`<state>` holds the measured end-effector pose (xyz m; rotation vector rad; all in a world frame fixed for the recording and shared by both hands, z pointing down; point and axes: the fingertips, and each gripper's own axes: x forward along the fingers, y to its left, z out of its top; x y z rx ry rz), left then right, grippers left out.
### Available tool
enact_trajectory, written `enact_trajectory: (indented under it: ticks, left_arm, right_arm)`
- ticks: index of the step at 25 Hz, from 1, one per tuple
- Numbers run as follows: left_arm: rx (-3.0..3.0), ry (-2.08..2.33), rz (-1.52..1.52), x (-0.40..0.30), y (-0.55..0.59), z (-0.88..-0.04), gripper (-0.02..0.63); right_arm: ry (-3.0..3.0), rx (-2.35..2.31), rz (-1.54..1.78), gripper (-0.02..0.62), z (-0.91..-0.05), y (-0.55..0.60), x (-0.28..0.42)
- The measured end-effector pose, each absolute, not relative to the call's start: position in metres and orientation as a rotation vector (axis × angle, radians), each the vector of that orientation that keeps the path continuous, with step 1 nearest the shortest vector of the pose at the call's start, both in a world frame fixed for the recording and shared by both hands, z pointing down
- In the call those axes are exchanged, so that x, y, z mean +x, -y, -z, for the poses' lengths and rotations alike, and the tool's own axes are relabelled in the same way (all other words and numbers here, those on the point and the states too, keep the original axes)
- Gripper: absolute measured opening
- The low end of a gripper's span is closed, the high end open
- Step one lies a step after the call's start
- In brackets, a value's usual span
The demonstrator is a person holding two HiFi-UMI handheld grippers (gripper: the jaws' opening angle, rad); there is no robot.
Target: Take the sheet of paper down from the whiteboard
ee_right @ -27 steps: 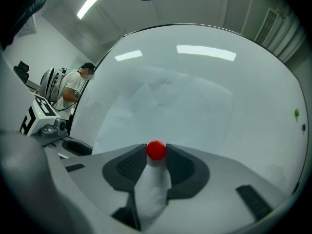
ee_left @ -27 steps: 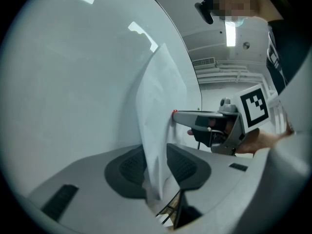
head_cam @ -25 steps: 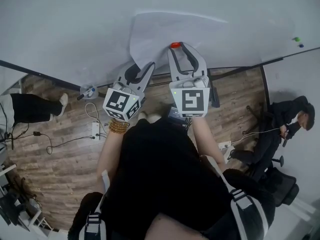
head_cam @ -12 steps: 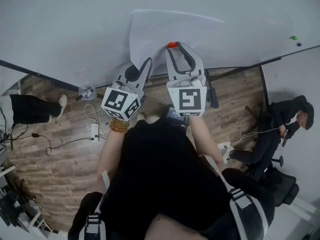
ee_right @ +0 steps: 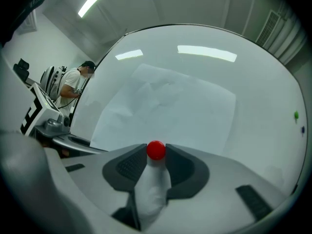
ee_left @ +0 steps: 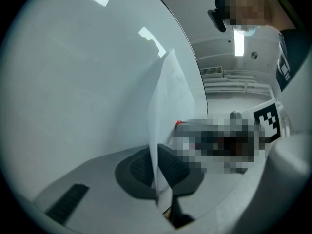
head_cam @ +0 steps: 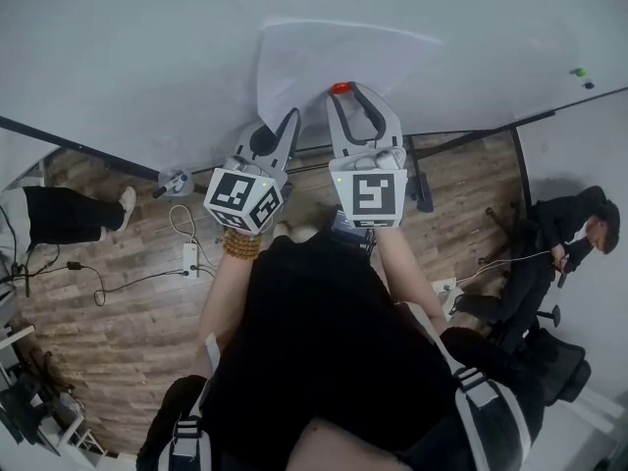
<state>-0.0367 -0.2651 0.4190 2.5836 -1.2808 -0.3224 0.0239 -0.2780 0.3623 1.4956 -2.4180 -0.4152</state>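
The left tongs (ee_left: 157,168) are found closed, their jaws having just been closing, and the lower left edge of the sheet of paper (ee_left: 168,96) is pinched between the dark ribbed pads (ee_left: 171,165). The right tongs (ee_right: 156,156) are closed on a red magnet (ee_right: 156,150), a glossy round knob gripped at the pad tips. A white tapering form is seen below it; whether that is paper or the magnet's body cannot be told.

Only in the left gripper view is the sheet seen edge-on, thin and standing off the whiteboard (ee_left: 73,82). Only in the right gripper view are its flat face and faint creases shown. In the head view the sheet is placed directly ahead of both tongs, with its lower edge at their tips. It is set on a smooth, glossy white board, and a wood-plank floor (head_cam: 128,292) is seen beneath.
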Motion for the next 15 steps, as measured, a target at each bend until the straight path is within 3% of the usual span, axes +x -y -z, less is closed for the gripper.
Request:
enact_trajectory:
  ticks: [15]
  left_arm:
    - [2.554, 1.294, 0.339, -0.0390, 0.2715, -0.4190, 0.011]
  right_arm:
    - [2.433, 1.478, 0.416, 0.114, -0.3621, 0.2803, 0.0235]
